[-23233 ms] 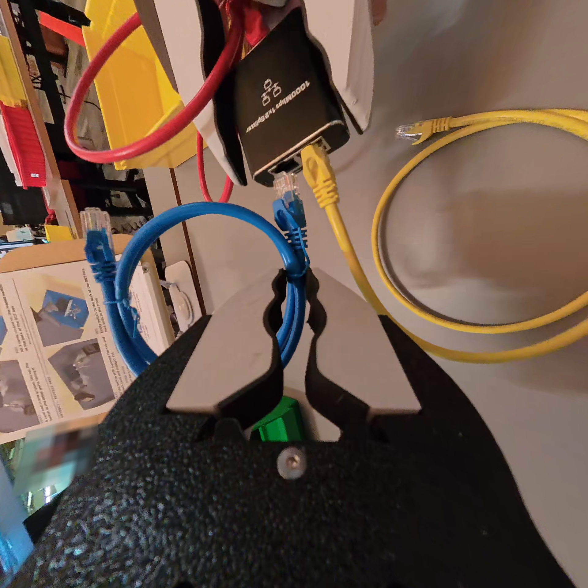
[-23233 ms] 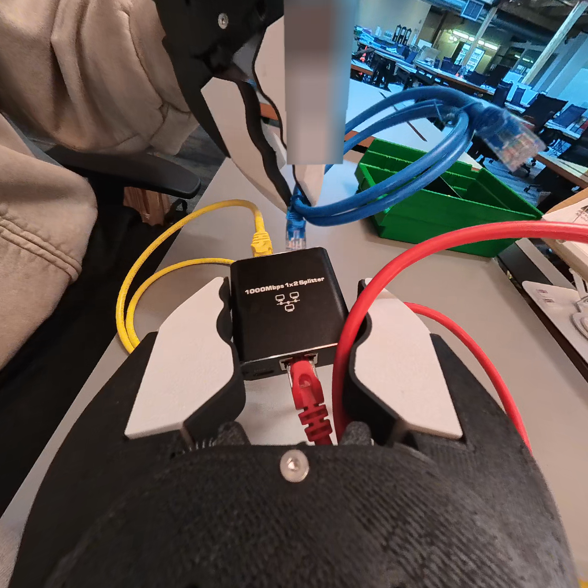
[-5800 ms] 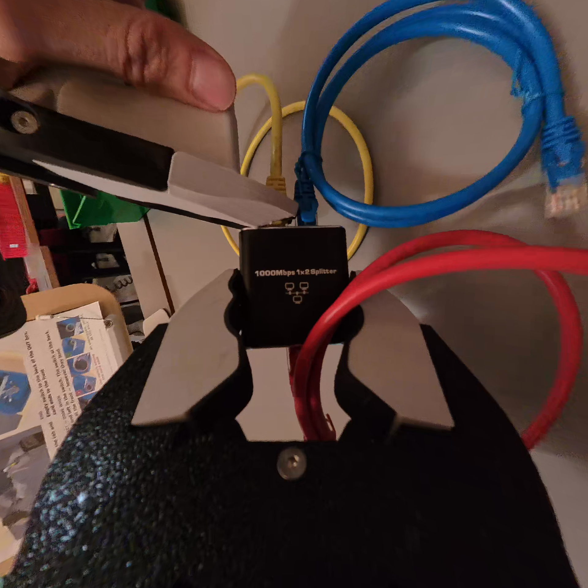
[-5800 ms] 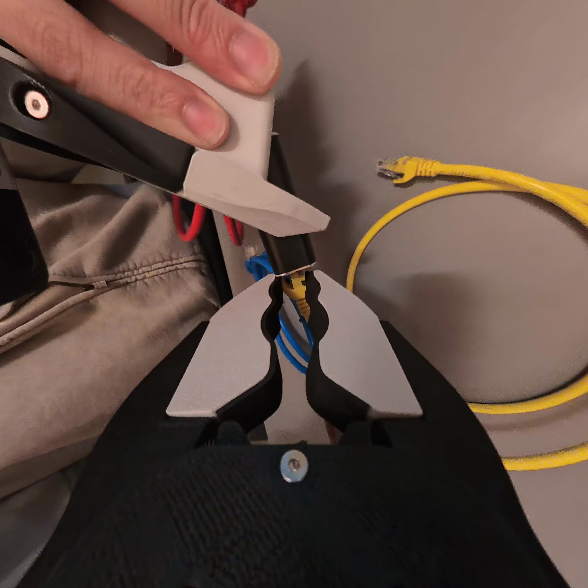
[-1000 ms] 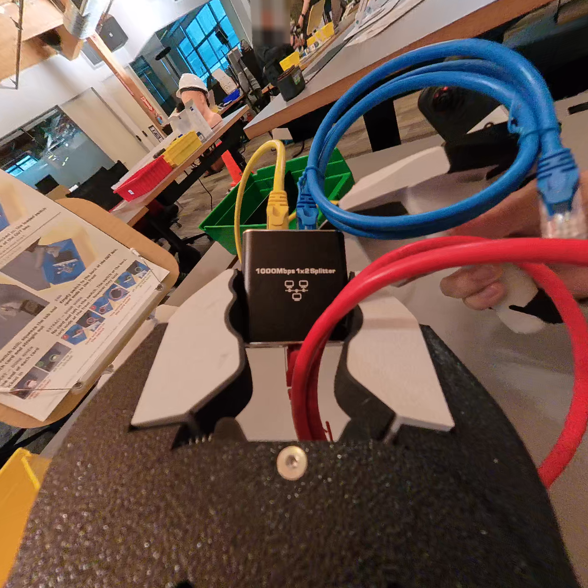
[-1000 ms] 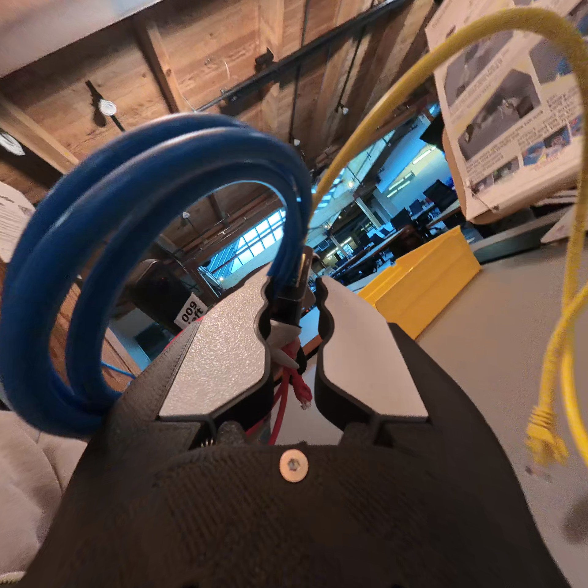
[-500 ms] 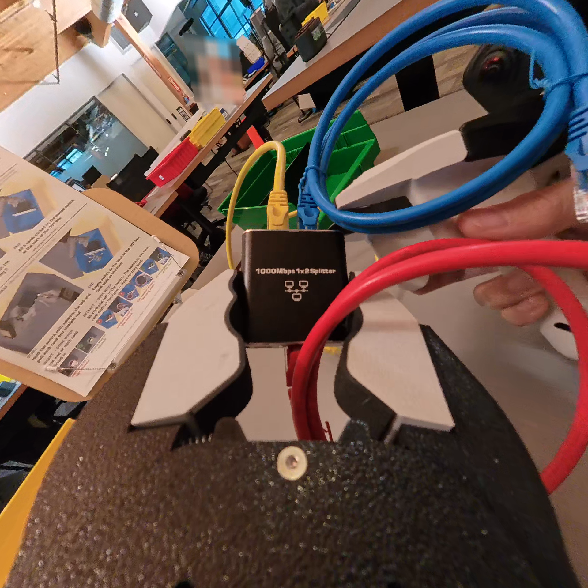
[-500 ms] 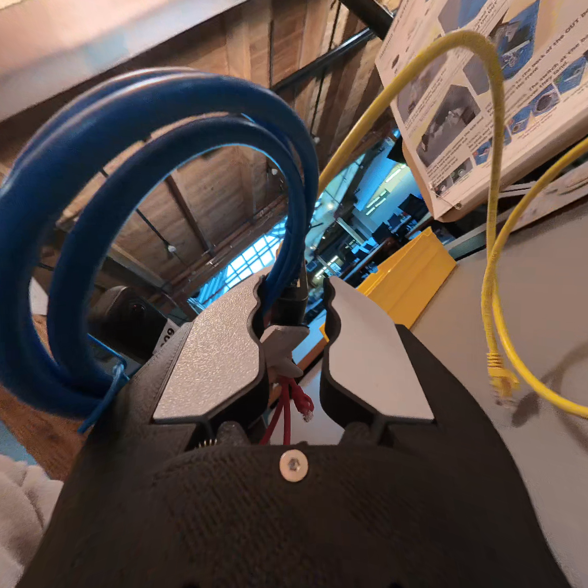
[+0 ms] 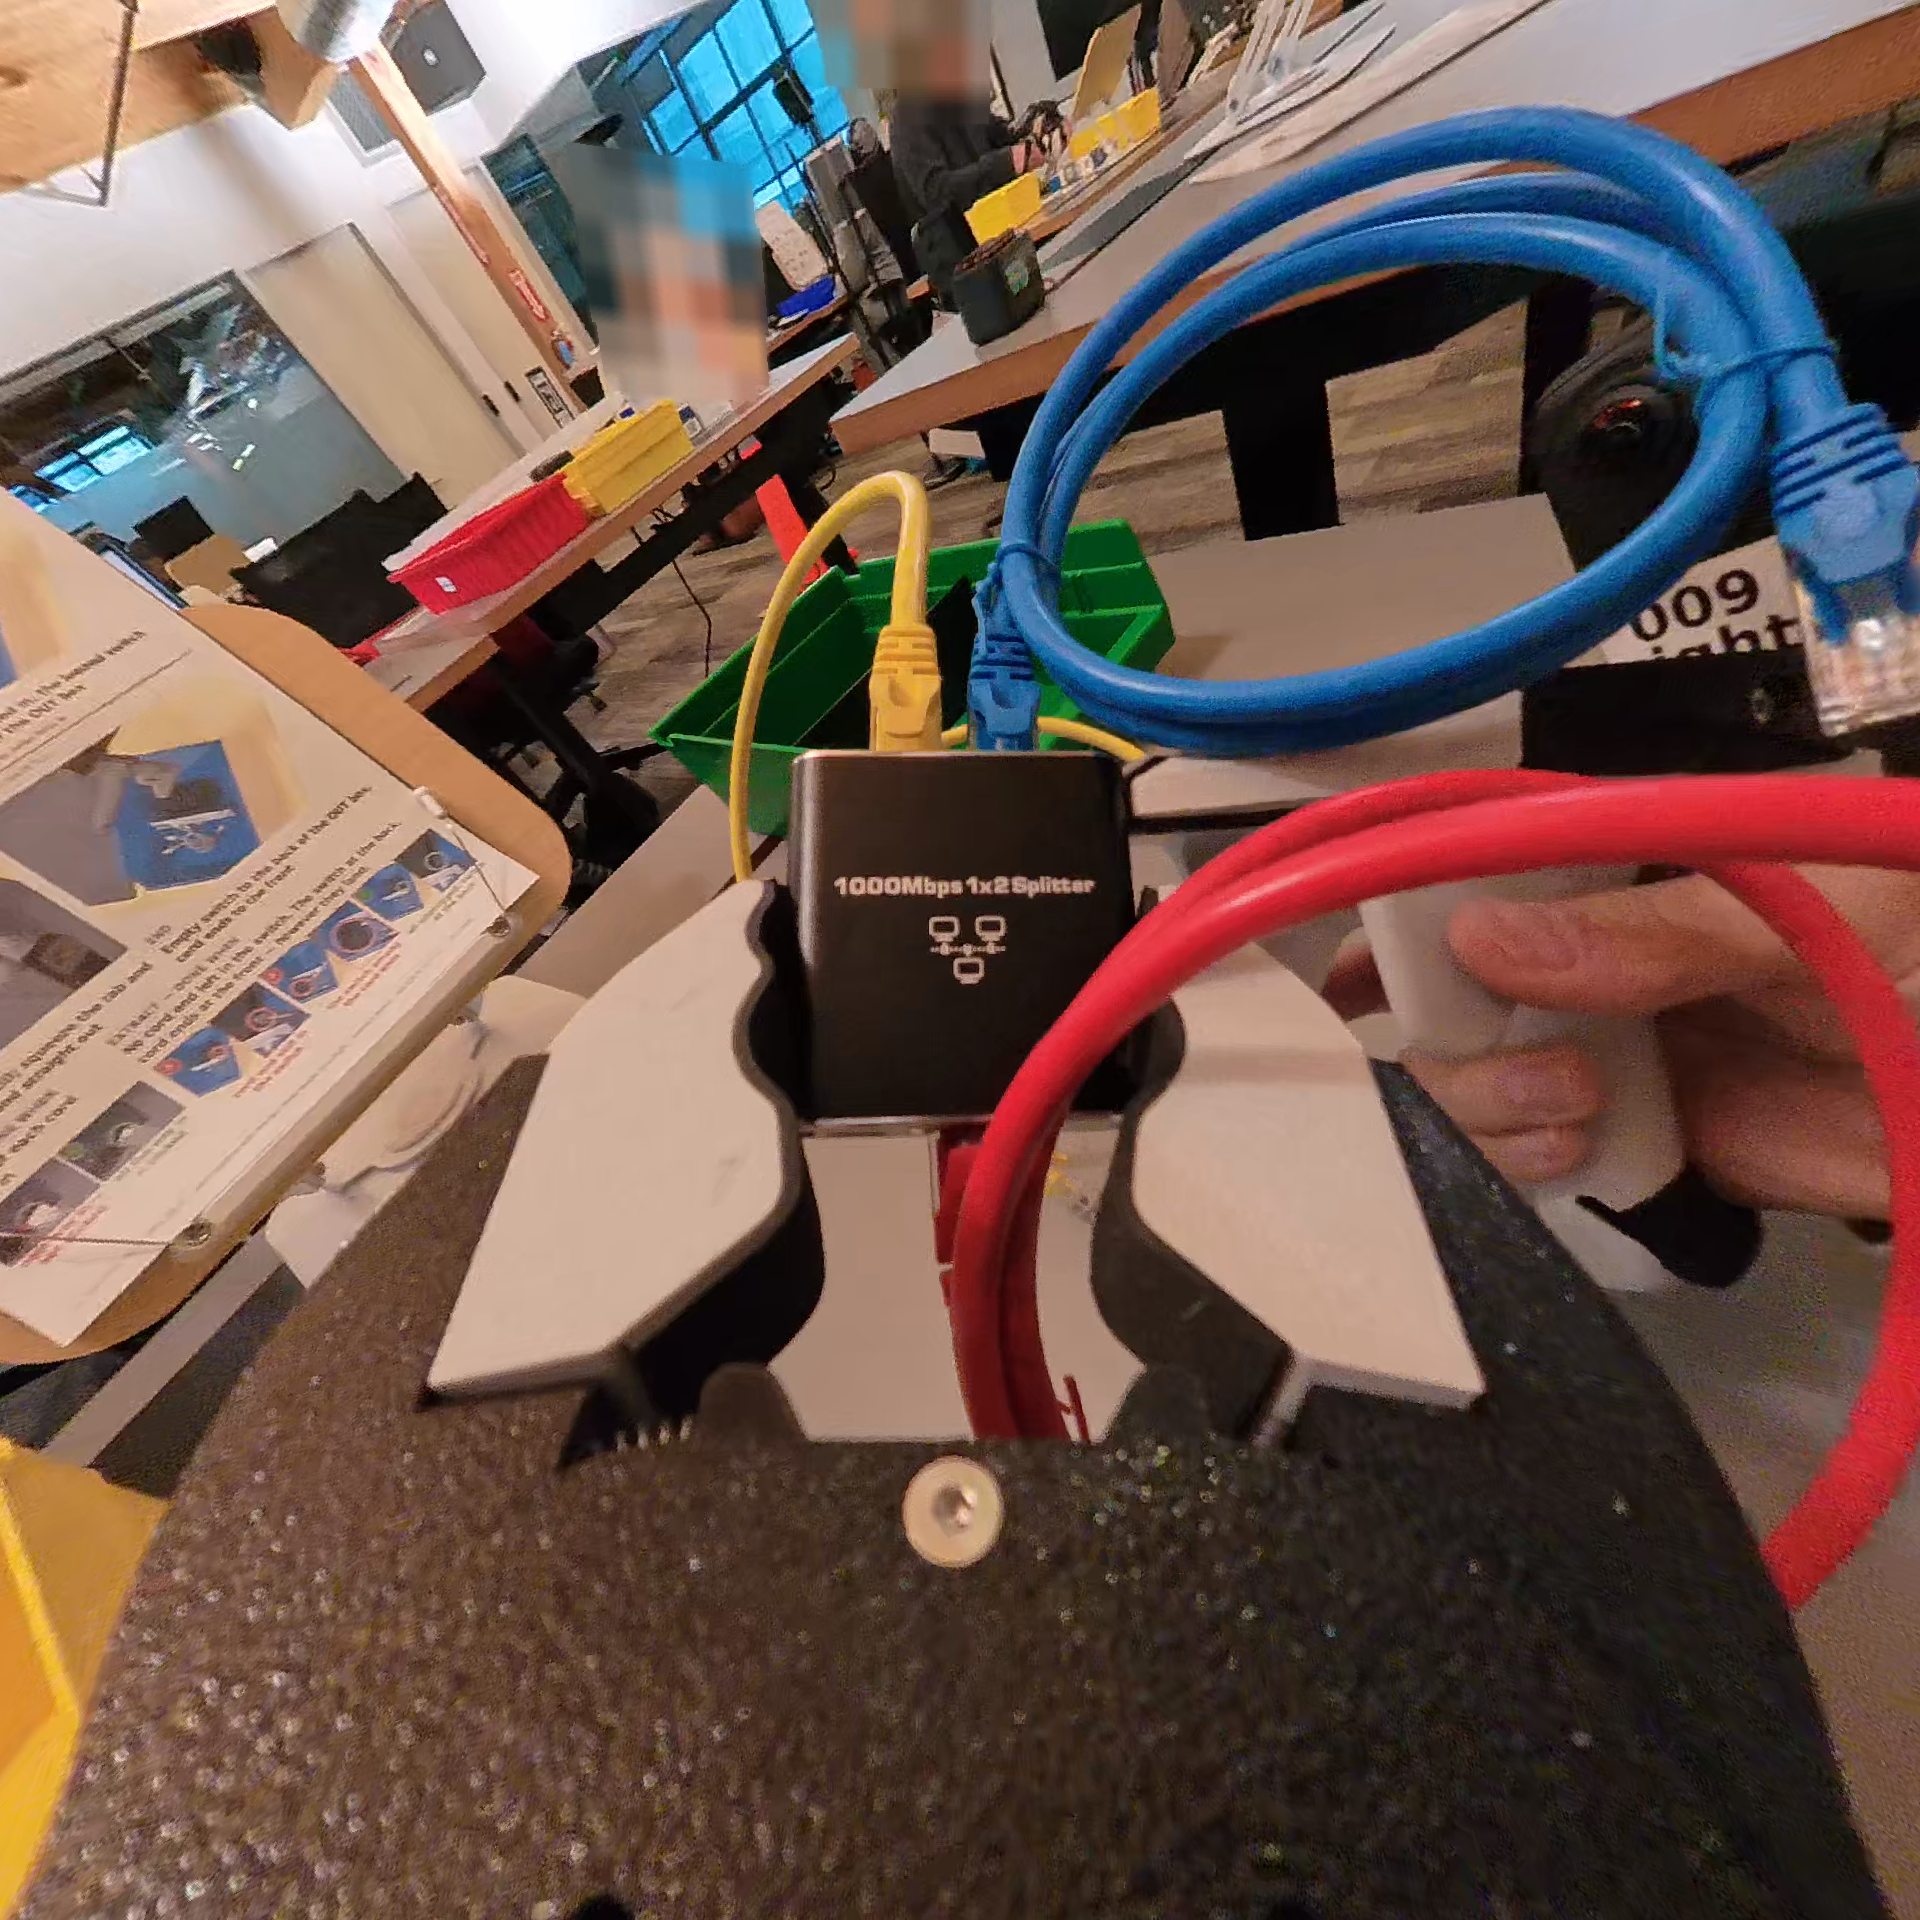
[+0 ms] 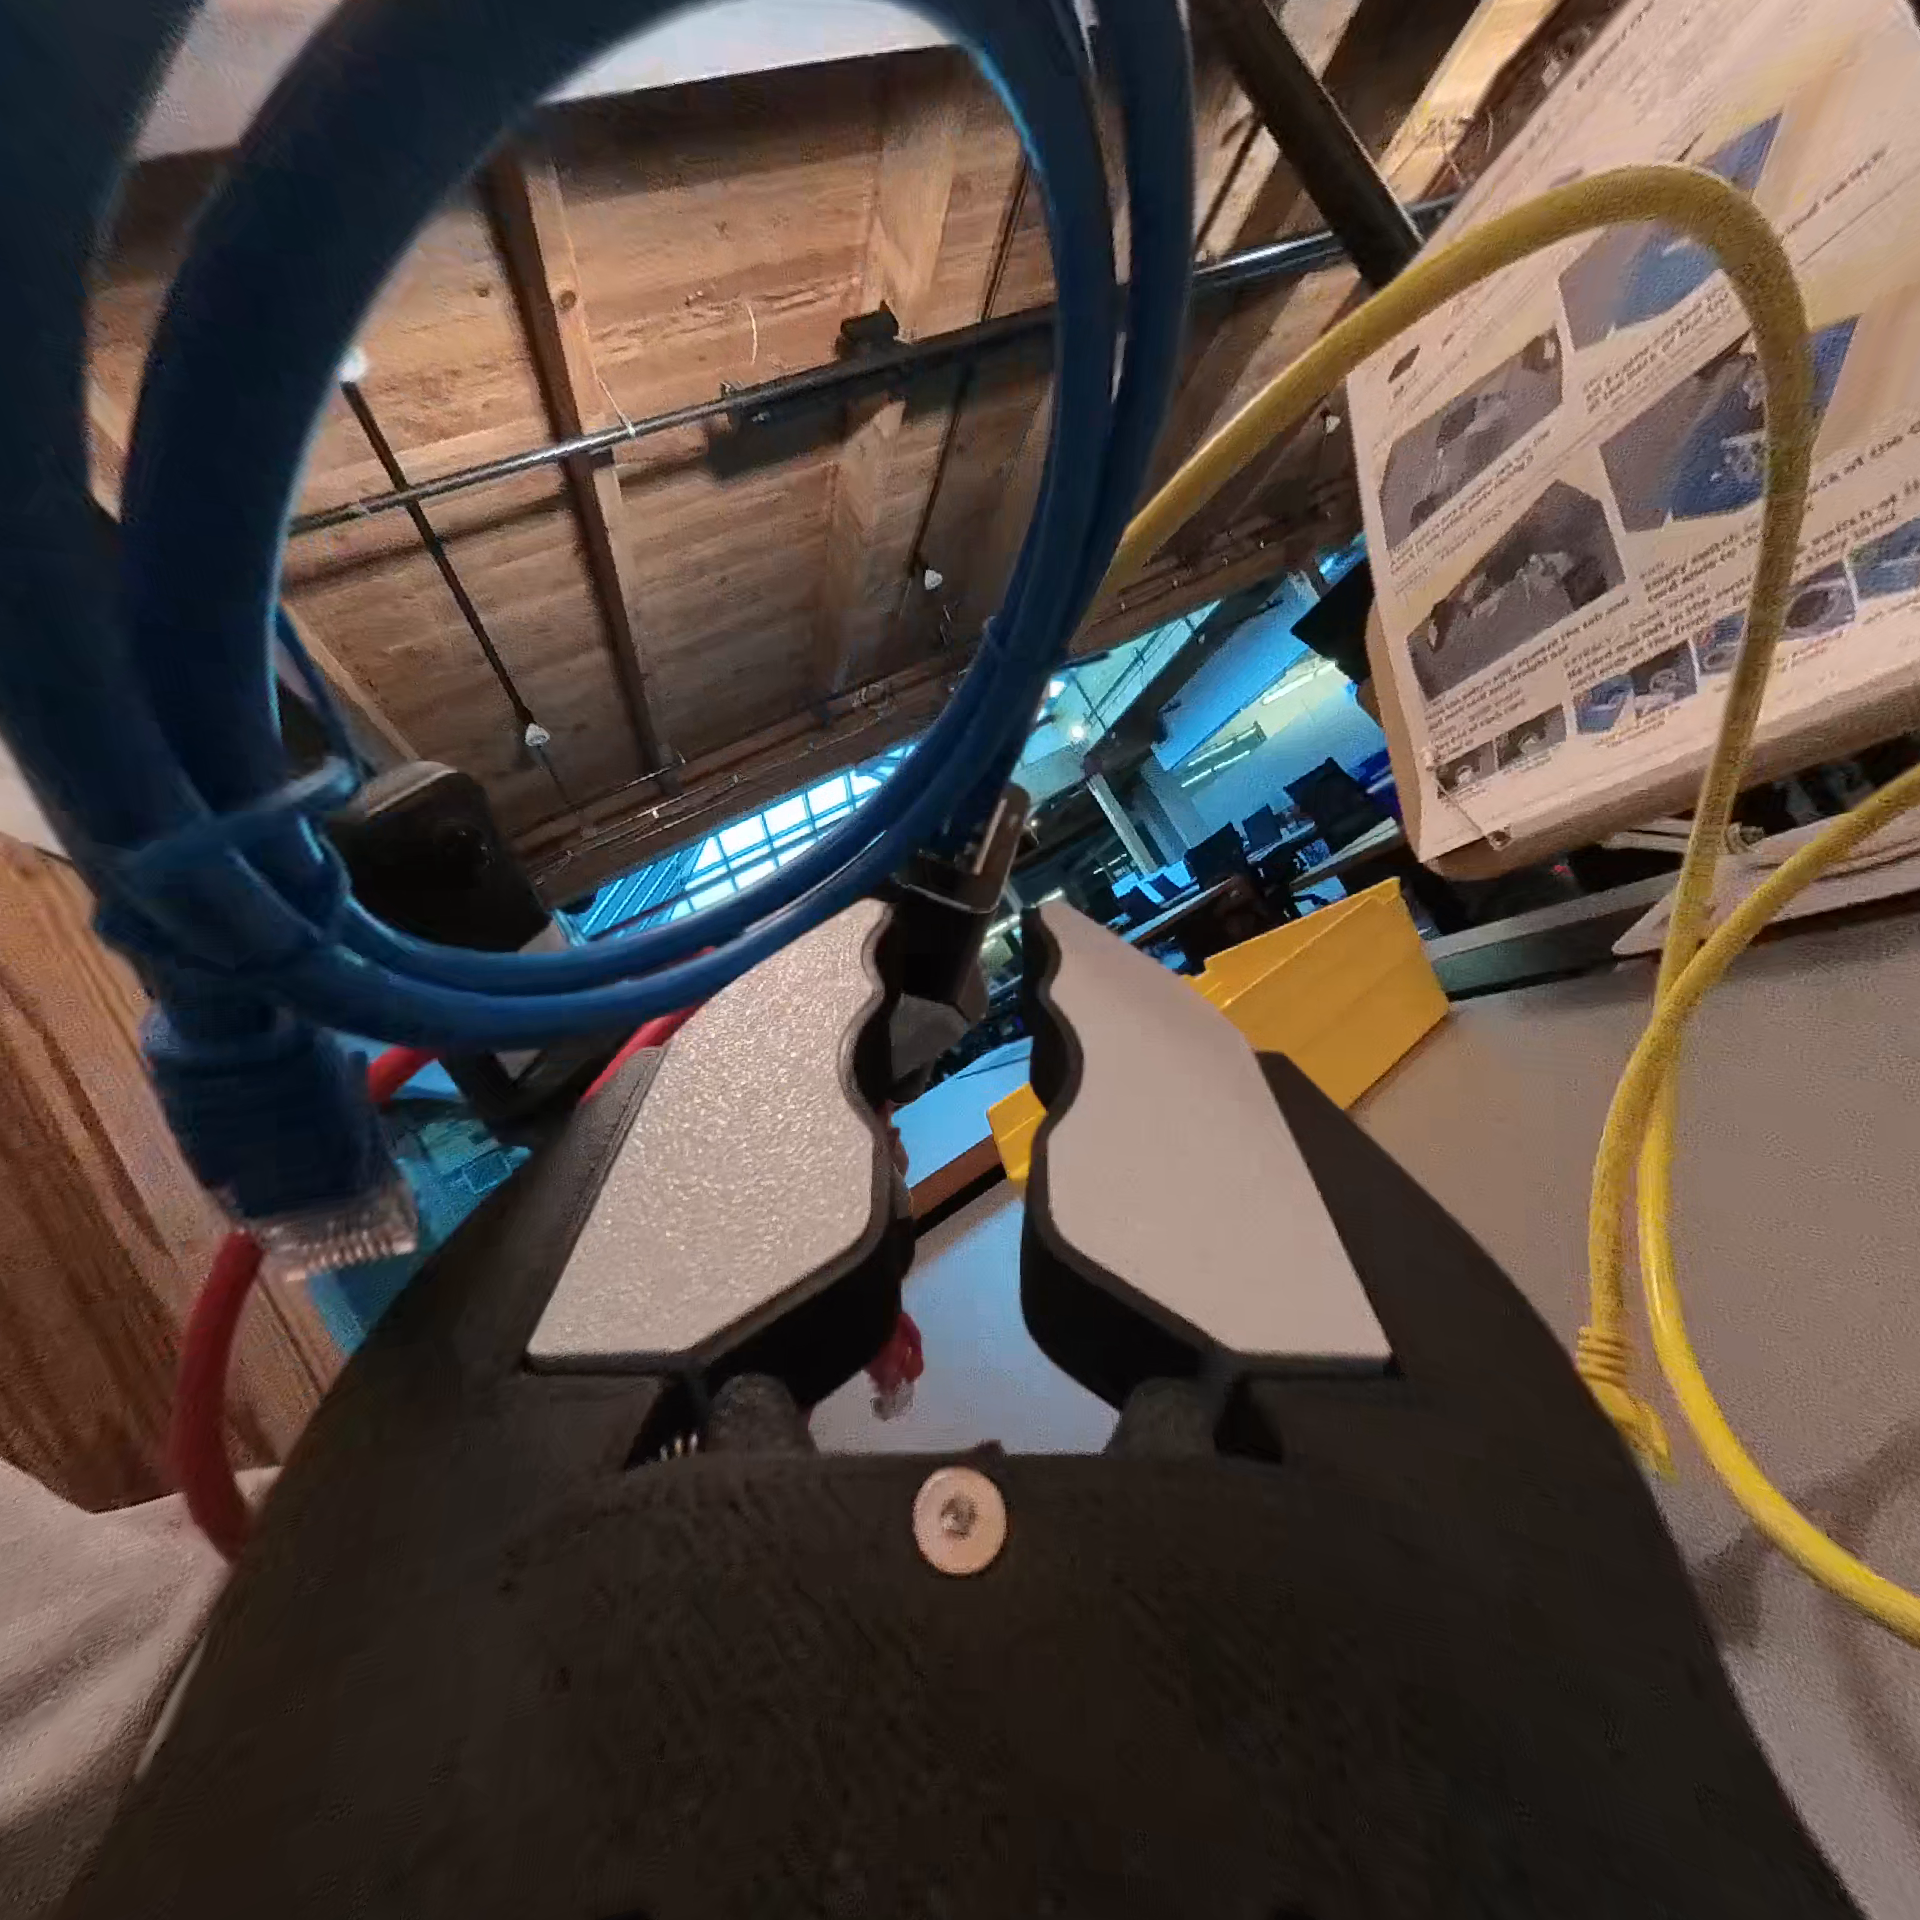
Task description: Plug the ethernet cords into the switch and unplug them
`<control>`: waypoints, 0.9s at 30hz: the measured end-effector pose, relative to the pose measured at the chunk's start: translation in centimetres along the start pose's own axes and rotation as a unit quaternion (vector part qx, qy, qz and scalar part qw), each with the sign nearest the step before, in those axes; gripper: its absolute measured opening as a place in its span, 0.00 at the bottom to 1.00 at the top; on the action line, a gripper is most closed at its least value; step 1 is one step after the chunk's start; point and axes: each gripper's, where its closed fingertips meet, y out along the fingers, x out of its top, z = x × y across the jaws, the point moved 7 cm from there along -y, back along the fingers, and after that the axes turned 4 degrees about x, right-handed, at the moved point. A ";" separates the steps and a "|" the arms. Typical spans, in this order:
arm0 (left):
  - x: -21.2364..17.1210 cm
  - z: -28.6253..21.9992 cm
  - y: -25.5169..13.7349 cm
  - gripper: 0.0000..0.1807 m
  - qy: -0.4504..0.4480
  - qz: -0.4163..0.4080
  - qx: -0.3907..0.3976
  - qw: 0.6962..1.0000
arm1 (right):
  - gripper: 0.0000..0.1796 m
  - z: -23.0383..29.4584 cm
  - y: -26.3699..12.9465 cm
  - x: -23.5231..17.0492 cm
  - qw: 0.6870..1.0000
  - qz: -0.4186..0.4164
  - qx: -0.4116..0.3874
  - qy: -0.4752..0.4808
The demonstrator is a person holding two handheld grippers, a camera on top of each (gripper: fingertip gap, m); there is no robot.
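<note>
Above the grey surface (image 9: 1351, 582), the left hand-held gripper (image 9: 961, 997) clamps the black box-shaped switch (image 9: 961, 935) with yellow cord (image 9: 906, 675), blue cord (image 9: 1003, 675) and red cord (image 9: 1039, 1195) all plugged, unplugging apparently outstanding; the right hand-held gripper (image 10: 956, 997) stands partly parted, seemingly empty.

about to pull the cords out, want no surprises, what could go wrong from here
The red cord loops across the left gripper beside the black switch, so it may snag. The blue cord coil hangs over the right gripper and could catch its open fingers. Yanking the yellow cord might slide the switch out of the grip.
</note>
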 end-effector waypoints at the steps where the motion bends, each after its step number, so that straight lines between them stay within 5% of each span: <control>1: 0.1 0.0 0.0 0.34 -0.001 -0.002 -0.001 1.000 | 0.13 0.2 0.0 0.1 1.000 -0.003 0.001 -0.003; 9: 0.4 -0.7 -0.1 0.34 0.039 0.005 0.026 0.999 | 0.11 1.4 0.6 1.0 1.000 -0.025 0.001 -0.004; 17: 1.7 -1.8 -0.4 0.34 0.177 0.000 0.117 0.977 | 0.09 0.9 0.3 1.4 0.997 -0.044 -0.035 0.062; 27: 0.9 -1.6 0.0 0.34 0.106 -0.012 0.066 0.992 | 0.05 0.4 0.1 1.0 0.993 -0.048 0.017 0.109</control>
